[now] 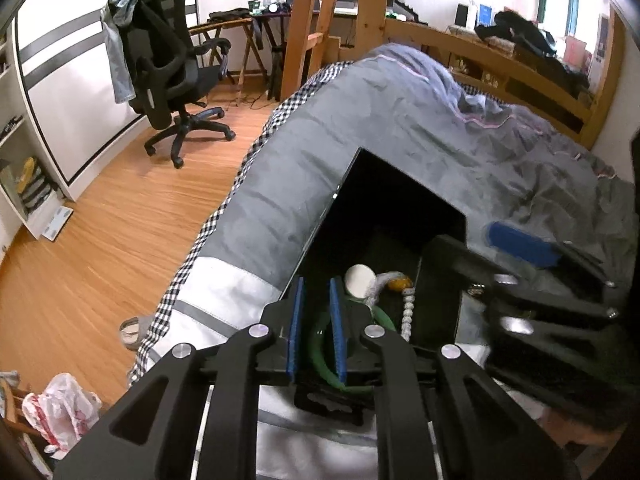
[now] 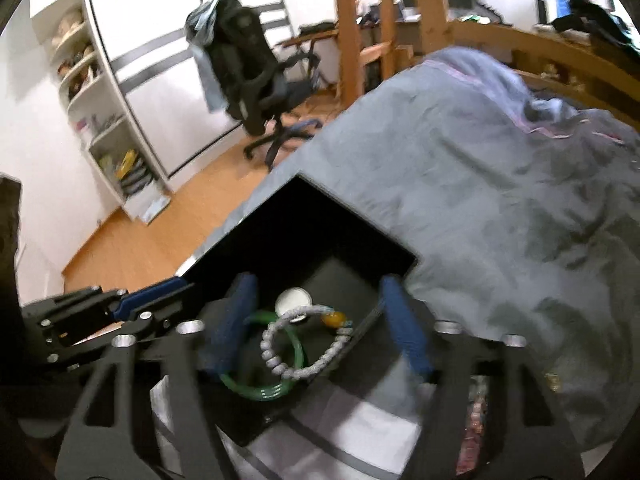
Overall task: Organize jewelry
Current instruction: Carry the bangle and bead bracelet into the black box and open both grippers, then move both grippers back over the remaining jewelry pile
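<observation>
A black open box [image 1: 384, 208] [image 2: 304, 224] lies on the bed. Inside it are a green bangle [image 2: 264, 390] [image 1: 320, 352], a white beaded bracelet with an amber bead [image 2: 276, 344] [image 1: 406, 308], and a white round piece [image 2: 294, 300] [image 1: 360, 280]. My left gripper [image 1: 317, 332] sits at the box's near left wall, its blue pads a narrow gap apart, the green bangle passing between them; whether they pinch it is unclear. My right gripper [image 2: 320, 320] is open and empty, its pads spanning the box; it shows in the left wrist view [image 1: 536, 256].
The box rests on a grey duvet [image 1: 400, 120] over a white sheet [image 1: 224, 292]. A black office chair [image 1: 168, 64] stands on the wooden floor to the left. A wooden bed frame [image 1: 520, 76] runs behind. Some small items [image 2: 476, 412] lie by my right gripper.
</observation>
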`<state>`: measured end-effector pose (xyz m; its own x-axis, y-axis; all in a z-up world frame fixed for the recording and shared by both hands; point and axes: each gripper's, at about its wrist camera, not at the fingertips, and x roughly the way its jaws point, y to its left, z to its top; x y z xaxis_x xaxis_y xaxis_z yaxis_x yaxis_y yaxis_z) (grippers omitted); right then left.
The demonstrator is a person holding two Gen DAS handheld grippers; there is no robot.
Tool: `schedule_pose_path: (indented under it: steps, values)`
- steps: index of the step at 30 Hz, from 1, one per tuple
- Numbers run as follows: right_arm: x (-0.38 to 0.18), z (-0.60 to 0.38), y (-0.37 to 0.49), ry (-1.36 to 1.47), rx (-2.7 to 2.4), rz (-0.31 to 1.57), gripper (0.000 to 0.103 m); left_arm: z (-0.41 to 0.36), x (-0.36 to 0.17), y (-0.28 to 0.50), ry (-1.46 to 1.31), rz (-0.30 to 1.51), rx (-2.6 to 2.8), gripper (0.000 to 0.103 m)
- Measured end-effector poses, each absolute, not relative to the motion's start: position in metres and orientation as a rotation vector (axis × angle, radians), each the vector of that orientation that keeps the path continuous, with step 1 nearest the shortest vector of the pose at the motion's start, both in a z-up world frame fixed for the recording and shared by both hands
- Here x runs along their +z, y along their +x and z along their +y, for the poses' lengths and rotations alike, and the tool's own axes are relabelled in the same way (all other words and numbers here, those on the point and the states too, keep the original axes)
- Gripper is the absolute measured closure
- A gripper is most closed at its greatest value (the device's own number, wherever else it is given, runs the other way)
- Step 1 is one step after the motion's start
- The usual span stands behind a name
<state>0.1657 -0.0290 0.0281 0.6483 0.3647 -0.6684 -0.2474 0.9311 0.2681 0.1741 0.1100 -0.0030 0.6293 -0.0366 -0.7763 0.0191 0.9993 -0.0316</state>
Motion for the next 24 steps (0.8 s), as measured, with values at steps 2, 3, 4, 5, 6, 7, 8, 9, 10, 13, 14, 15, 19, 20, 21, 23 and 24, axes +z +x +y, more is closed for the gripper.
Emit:
schedule_pose_path:
  steps: [2,3,4,5,6,7,8,9,10,13,14,15,19,20,21,23,24]
  values:
    - [0.038,-0.044,0.159,0.163,0.292,0.764,0.010,0.105,-0.003,0.173,-0.025,0.887,-0.063,0.063]
    - [0.042,-0.050,0.158,0.156,0.270,0.762,0.010,0.101,-0.003,0.172,-0.014,0.881,-0.071,0.051]
    - [0.045,-0.055,0.157,0.148,0.258,0.765,0.010,0.093,-0.001,0.168,0.023,0.859,-0.076,0.045]
    - [0.050,-0.063,0.153,0.128,0.234,0.767,0.010,0.086,0.001,0.165,0.061,0.832,-0.064,0.023]
    - [0.053,-0.068,0.152,0.113,0.215,0.767,0.008,0.080,0.005,0.159,0.110,0.784,-0.032,0.008]
    - [0.058,-0.076,0.146,0.090,0.186,0.762,0.005,0.076,0.008,0.155,0.135,0.746,-0.021,0.008]
    - [0.062,-0.082,0.142,0.077,0.169,0.758,0.004,0.072,0.011,0.152,0.147,0.722,-0.034,0.008]
    - [0.064,-0.089,0.137,0.067,0.151,0.754,0.004,0.070,0.012,0.150,0.143,0.717,-0.060,0.008]
    - [0.066,-0.098,0.131,0.060,0.133,0.751,0.004,0.067,0.013,0.148,0.129,0.716,-0.088,0.008]
    - [0.072,-0.120,0.107,0.048,0.081,0.759,0.004,0.057,0.012,0.144,0.122,0.709,-0.127,0.008]
    - [0.072,-0.125,0.101,0.046,0.072,0.761,0.004,0.052,0.012,0.142,0.128,0.709,-0.135,0.008]
    - [0.071,-0.132,0.092,0.041,0.060,0.765,0.004,0.049,0.010,0.140,0.131,0.708,-0.146,0.008]
    - [0.067,-0.156,0.062,0.026,0.020,0.779,0.004,0.025,0.007,0.127,0.147,0.698,-0.226,0.008]
    - [0.066,-0.161,0.057,0.027,0.011,0.781,0.004,0.020,0.005,0.124,0.152,0.698,-0.248,0.008]
    - [0.064,-0.167,0.051,0.030,0.001,0.784,0.004,0.012,0.002,0.120,0.159,0.703,-0.279,0.008]
    - [0.060,-0.177,0.042,0.038,-0.017,0.789,0.004,0.000,-0.003,0.113,0.159,0.714,-0.327,0.008]
    - [0.059,-0.182,0.039,0.043,-0.021,0.790,0.004,-0.004,-0.006,0.112,0.159,0.721,-0.348,0.008]
